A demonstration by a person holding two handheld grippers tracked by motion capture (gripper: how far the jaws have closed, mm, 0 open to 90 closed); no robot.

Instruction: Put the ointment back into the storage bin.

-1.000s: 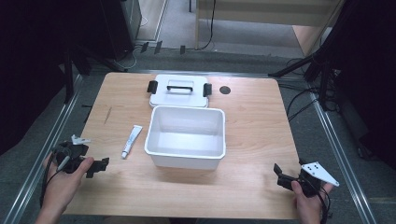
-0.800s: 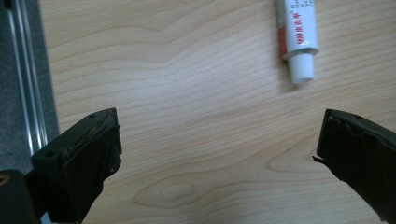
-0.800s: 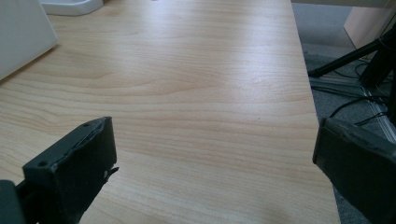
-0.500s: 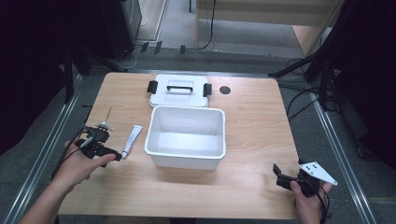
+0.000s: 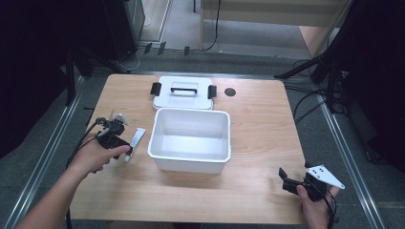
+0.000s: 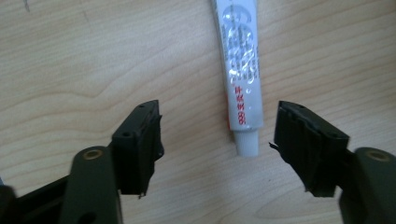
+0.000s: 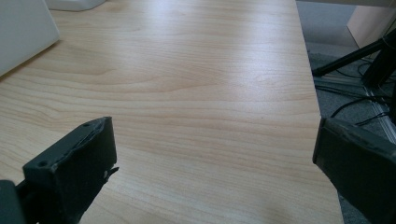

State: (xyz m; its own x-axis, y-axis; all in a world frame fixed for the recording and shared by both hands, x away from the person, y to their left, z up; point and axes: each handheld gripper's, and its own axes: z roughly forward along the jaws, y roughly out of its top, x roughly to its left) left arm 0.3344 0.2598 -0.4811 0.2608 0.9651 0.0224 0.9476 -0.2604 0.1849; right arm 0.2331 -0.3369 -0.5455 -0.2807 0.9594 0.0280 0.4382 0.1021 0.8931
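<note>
The small white squeeze tube with red print and a white cap point(image 6: 243, 79) lies flat on the light wooden table point(image 5: 258, 124), just beside the left wall of the open white rectangular plastic bin point(image 5: 190, 162). In the left gripper view the tube's long axis runs straight away from the left gripper point(image 6: 217, 135), cap end nearest; the cap sits in the gap between the two black jaws, closer to the jaw at the right of that view, and neither pad touches it. The jaws stand about half open and have just been closing, with only the cap end of the tube between them and nothing held. In my judgement the coming grasp turns on this alignment: the jaws close across the tube's short axis, so a small advance along the tube and a slight shift toward that right-hand jaw would centre it. The left gripper point(image 5: 114, 138) is by far the nearer one; the right gripper point(image 5: 292, 183) rests at the near right corner of the table, well apart from the tube, its jaws wide open and empty over bare wood. The white flat lid with a handle and two black latches point(image 5: 184, 91) lies behind the bin. Compared with the earlier frames, the left hand has travelled from the table's left edge inward to the tube, while the right hand, bin, lid and tube are unchanged.
</note>
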